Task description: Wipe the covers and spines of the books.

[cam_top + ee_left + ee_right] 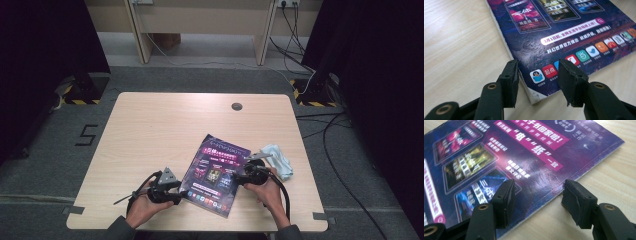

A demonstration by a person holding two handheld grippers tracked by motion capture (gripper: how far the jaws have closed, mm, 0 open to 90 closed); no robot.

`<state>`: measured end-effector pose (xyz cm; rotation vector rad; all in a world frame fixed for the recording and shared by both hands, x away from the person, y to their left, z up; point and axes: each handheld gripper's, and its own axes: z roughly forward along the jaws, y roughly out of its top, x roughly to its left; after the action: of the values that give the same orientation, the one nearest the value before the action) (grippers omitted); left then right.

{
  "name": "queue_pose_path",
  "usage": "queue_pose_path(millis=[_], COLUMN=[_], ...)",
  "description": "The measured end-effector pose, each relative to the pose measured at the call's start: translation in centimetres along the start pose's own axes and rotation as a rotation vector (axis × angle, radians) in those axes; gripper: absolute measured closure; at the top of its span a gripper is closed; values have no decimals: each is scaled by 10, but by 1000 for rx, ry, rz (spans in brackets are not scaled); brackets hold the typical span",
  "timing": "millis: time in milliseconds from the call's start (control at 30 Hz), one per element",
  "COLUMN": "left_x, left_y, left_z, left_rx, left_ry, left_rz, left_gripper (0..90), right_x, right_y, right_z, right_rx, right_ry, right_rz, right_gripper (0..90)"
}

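**Two grippers at opposite edges of a magazine**

A purple magazine (216, 174) lies flat on the wooden table (150, 130), in the lower centre of the high view, tilted so its top leans toward the right of the frame. A pale blue cloth (279, 159) sits crumpled just to the right of it, near the table's right edge.

The left gripper (181, 192) is at the lower left of the magazine, held in the person's left hand (142, 207). In the left gripper view its jaws stand apart with the magazine's near corner between them: the left-hand pad sits just outside the spine edge over bare wood, the right-hand pad over the cover's row of app icons. Whether either pad touches the cover cannot be told.

The right gripper (239, 177) is at the magazine's right edge, held in the right hand (267, 192). In the right gripper view its jaws are also apart, straddling that edge: one pad above the printed cover, the other above the table. Nothing is clamped.
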<state>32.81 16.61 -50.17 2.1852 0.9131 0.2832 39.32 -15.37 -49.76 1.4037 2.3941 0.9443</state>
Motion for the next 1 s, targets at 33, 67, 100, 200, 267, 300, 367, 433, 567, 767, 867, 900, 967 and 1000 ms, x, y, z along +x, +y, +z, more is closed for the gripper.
queue_pose_path(millis=[33,67,100,200,267,300,367,433,567,767,867,900,967,1000], left_x=[-3,-5,-7,-13,-17,-19,-23,-25,-30,-32,-28,-27,-26,-27], left_y=[-1,-1,-2,-4,-6,-7,-6,-6,-4,-2,0,0,1,1], left_z=[-1,-1,-2,-3,-3,-2,-2,0,2,5,8,8,9,9], left_rx=[1,3,6,0,-10,-13,-15,-18,-25,-21,-24,-23,-28,-27], left_ry=[-3,-10,-14,-31,-40,-45,-48,-45,-25,-7,-9,-6,-6,-1], left_rz=[3,11,15,18,10,8,20,23,45,61,44,43,42,47], left_gripper=[514,515,515,515,524,523,523,523,522,523,523,523,523,523], right_x=[-1,-2,-2,-3,-4,-4,-3,-3,-2,-3,-5,-5,-6,-7], right_y=[1,3,4,9,12,13,15,18,22,23,25,26,27,27], right_z=[1,3,5,10,12,14,17,19,21,23,24,24,26,26], right_rx=[-2,-7,-12,-22,-24,-37,-53,-53,-59,-66,-70,-70,-74,-76], right_ry=[2,0,0,-1,-1,-7,-20,-31,-58,-67,-81,-79,-84,-84], right_rz=[8,15,21,19,17,12,8,-9,-36,-21,-26,-24,-21,-18], right_gripper=[424,421,421,423,430,430,432,431,431,430,428,427,421,419])
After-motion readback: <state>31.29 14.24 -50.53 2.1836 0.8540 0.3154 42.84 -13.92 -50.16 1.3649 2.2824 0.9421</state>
